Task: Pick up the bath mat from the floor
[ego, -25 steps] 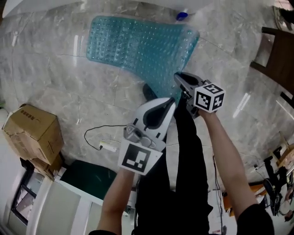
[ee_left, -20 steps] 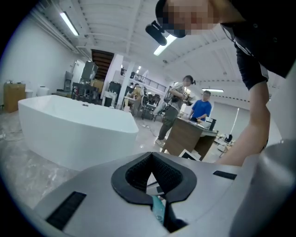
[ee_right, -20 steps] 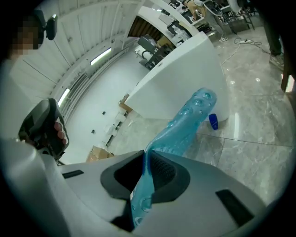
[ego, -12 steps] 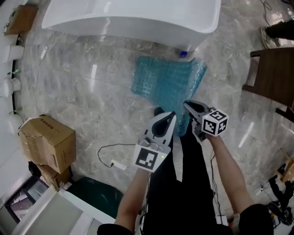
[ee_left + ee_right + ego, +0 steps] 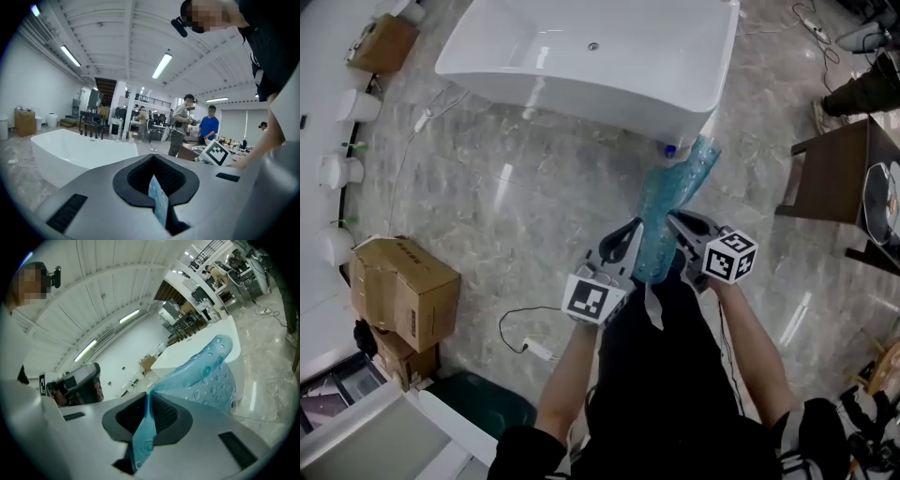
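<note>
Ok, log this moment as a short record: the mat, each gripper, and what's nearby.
item: blue bath mat, hanging folded between the two grippers
left gripper: shut on the mat's edge
right gripper: shut on the mat's edge
mat's far end: by the foot of the white bathtub; floor contact unclear
nearby: cardboard box on the floor to the left

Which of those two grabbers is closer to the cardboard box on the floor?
Left. The left gripper grips the bath mat by the edge facing the cardboard box; the right gripper grips the opposite edge, farther from the box.
</note>
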